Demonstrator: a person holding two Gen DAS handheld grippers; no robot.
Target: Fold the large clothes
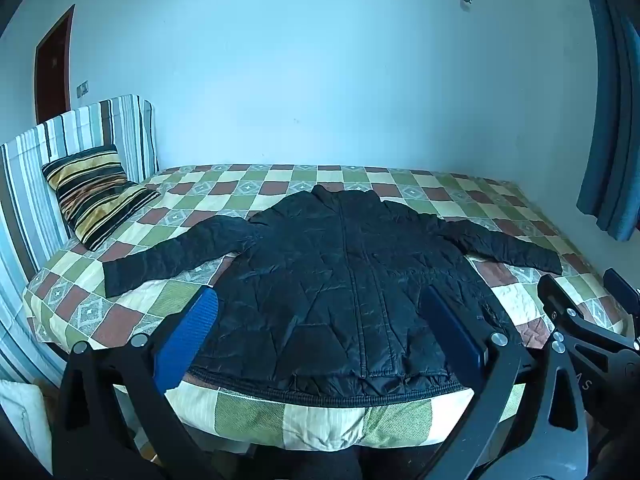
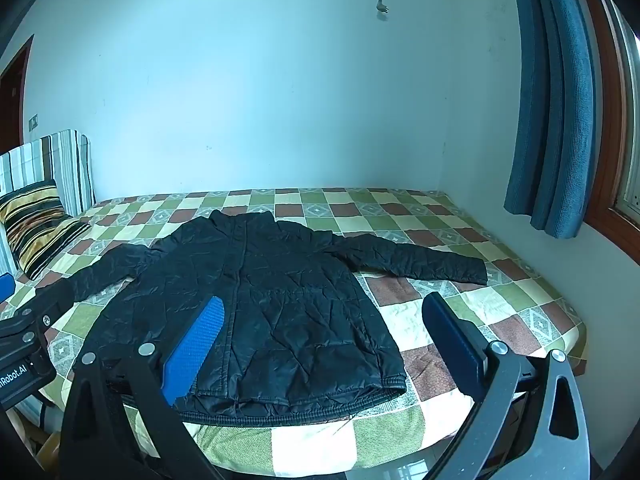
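Since folding has not begun, the jacket (image 1: 348,280) lies spread flat on the bed (image 1: 320,420), sleeves out, hem at the near edge; left gripper (image 1: 320,320) and right gripper (image 2: 324,340) hover near that hem, fingers wide apart, holding nothing.

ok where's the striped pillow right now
The striped pillow sits at the left of both views, propped against the striped headboard, just beyond the black jacket's left sleeve.
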